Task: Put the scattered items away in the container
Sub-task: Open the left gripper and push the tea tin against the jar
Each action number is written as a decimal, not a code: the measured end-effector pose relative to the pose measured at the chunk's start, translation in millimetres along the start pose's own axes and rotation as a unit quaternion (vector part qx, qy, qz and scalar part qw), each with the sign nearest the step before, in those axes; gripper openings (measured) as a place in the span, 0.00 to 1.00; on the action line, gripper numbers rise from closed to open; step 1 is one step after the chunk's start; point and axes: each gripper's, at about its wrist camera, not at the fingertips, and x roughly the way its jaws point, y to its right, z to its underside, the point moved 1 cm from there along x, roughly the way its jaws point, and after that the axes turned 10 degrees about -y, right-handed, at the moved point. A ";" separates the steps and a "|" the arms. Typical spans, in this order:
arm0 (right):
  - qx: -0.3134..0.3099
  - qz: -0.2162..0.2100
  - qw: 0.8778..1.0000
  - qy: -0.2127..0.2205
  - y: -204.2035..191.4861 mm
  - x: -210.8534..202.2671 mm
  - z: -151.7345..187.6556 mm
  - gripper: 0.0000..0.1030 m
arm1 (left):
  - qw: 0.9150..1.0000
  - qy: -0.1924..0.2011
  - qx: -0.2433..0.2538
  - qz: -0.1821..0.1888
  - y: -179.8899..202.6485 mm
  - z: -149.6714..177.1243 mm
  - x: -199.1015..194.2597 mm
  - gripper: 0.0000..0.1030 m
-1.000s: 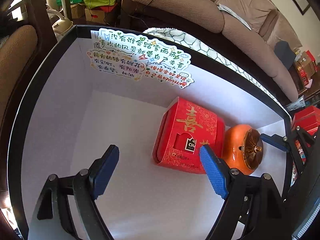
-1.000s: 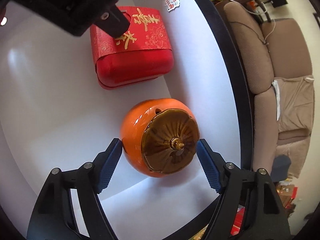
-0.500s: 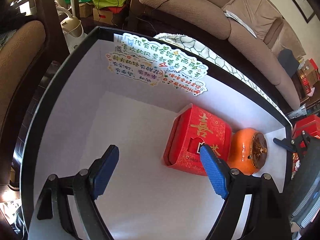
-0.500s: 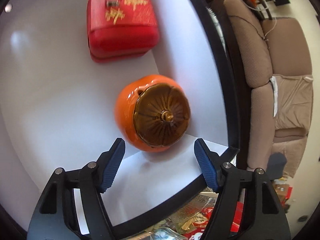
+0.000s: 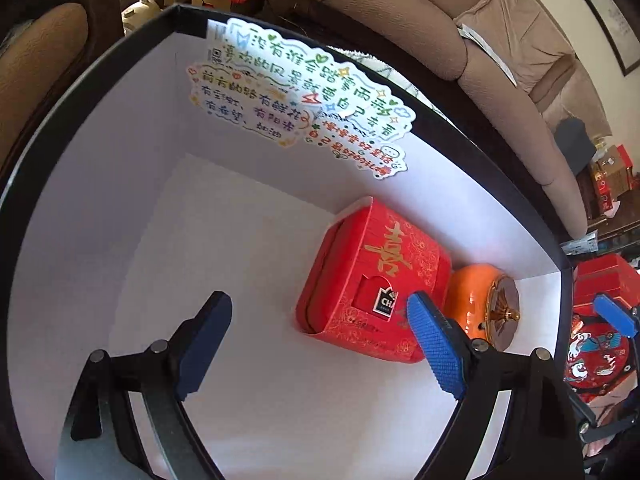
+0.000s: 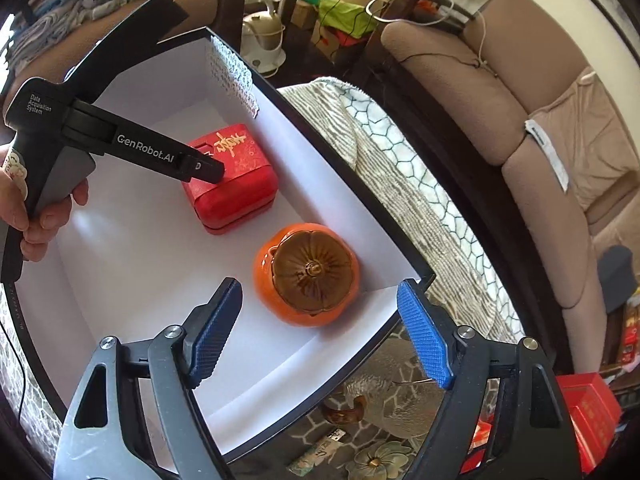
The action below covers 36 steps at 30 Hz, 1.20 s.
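Observation:
A white box with a black rim (image 5: 472,136) (image 6: 320,148) holds a red gift box with gold characters (image 5: 372,280) (image 6: 236,176) and, beside it in the corner, an orange persimmon-shaped jar with a brown lid (image 5: 484,306) (image 6: 308,274). My left gripper (image 5: 316,344) is open and empty above the box floor, to the left of the red gift box. My right gripper (image 6: 320,336) is open and empty, raised above the box's near edge, apart from the jar.
Stickers with coloured writing (image 5: 304,100) cover the box's far wall. A round red tin (image 5: 596,364) and red boxes (image 6: 588,412) lie outside the box. A brown sofa (image 6: 520,120) and a patterned blanket (image 6: 400,168) lie behind.
My right gripper has let go of the orange jar and pulled back up out of the box. My left gripper has risen a little, away from the red gift box.

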 end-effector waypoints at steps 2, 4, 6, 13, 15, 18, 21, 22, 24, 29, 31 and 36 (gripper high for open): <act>-0.003 -0.011 1.000 0.004 -2.0 3.0 1.5 0.75 | 1.000 -0.004 0.014 0.006 7.9 2.1 3.3 0.88; -0.003 -0.019 1.000 0.009 -2.9 3.4 2.6 0.73 | 0.999 -0.006 0.031 0.005 16.4 4.3 7.2 0.88; 0.005 -0.029 0.999 0.015 0.9 3.5 2.9 0.59 | 0.999 -0.012 0.045 -0.003 26.6 7.5 12.7 0.87; 0.060 -0.059 0.996 0.034 28.1 -3.2 12.4 0.43 | 0.996 -0.019 0.084 -0.026 60.5 14.1 26.7 0.85; 0.066 -0.064 0.995 0.035 32.5 -3.6 16.4 0.43 | 0.993 -0.012 0.107 -0.055 71.5 13.7 28.8 0.85; 0.069 -0.070 0.995 0.034 35.7 -2.0 19.7 0.43 | 0.991 0.001 0.110 -0.080 74.0 6.7 24.7 0.86; 0.070 -0.070 0.995 0.030 37.1 1.5 22.9 0.43 | 0.992 0.014 0.110 -0.061 72.4 -4.9 18.7 0.86; 0.070 -0.069 0.995 0.030 37.5 1.8 23.6 0.43 | 0.992 0.005 0.116 -0.053 73.6 -8.1 21.0 0.86; 0.074 -0.069 0.994 0.032 40.2 0.5 26.2 0.43 | 0.991 -0.011 0.127 -0.045 76.8 -12.1 26.6 0.86; 0.083 -0.072 0.993 0.030 46.2 2.1 33.5 0.44 | 0.990 -0.004 0.135 -0.049 87.0 -9.5 28.5 0.85; 0.085 -0.072 0.993 0.026 46.8 5.2 35.3 0.44 | 0.989 -0.004 0.142 -0.042 87.2 -5.8 29.8 0.85; 0.091 -0.074 0.993 0.026 45.0 6.1 38.7 0.44 | 0.989 -0.009 0.140 -0.046 80.4 -7.3 25.6 0.86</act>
